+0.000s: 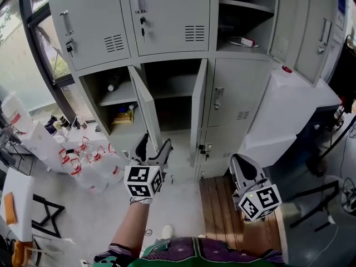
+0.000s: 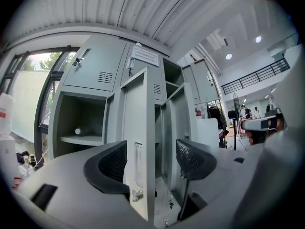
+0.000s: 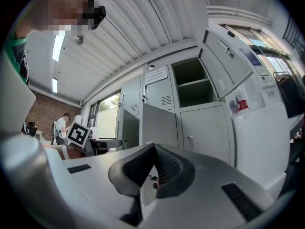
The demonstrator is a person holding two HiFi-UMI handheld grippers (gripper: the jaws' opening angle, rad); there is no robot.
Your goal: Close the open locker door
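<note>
Left of centre, the left gripper (image 1: 154, 149), jaws spread and holding nothing, lines up with the edge of the open locker door (image 1: 146, 107) jutting from the middle row (a second door (image 1: 198, 110) beside it also stands open), apparently to push it shut. At lower right, the right gripper (image 1: 243, 168) hangs clenched and empty.

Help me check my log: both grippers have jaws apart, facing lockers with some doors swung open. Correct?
No: only the left gripper has its jaws apart. The right gripper is shut and empty, as the right gripper view shows. The rest holds.
</note>
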